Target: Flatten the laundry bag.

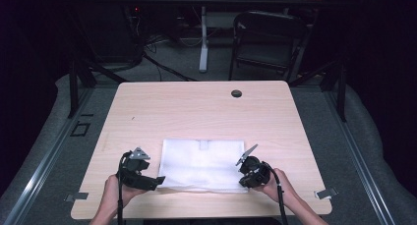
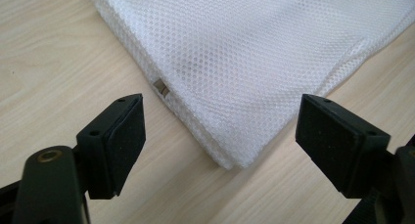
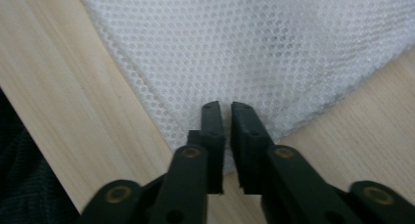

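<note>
A white mesh cloth (image 1: 202,163) lies folded flat on the near middle of the wooden table (image 1: 196,107). My left gripper (image 1: 155,182) sits at the cloth's near left corner. In the left gripper view the cloth (image 2: 254,53) shows a small grey tag (image 2: 161,87) on its edge, and the left gripper (image 2: 227,136) stands open with that corner between its wide-apart jaws, untouched. My right gripper (image 1: 244,181) is at the near right corner. In the right gripper view the right gripper (image 3: 228,121) is shut on that corner of the cloth (image 3: 254,43).
A round cable hole (image 1: 236,93) sits near the table's far edge. A dark folding chair (image 1: 268,38) and a white stand leg (image 1: 203,43) are on the floor beyond the table. Bare tabletop surrounds the cloth.
</note>
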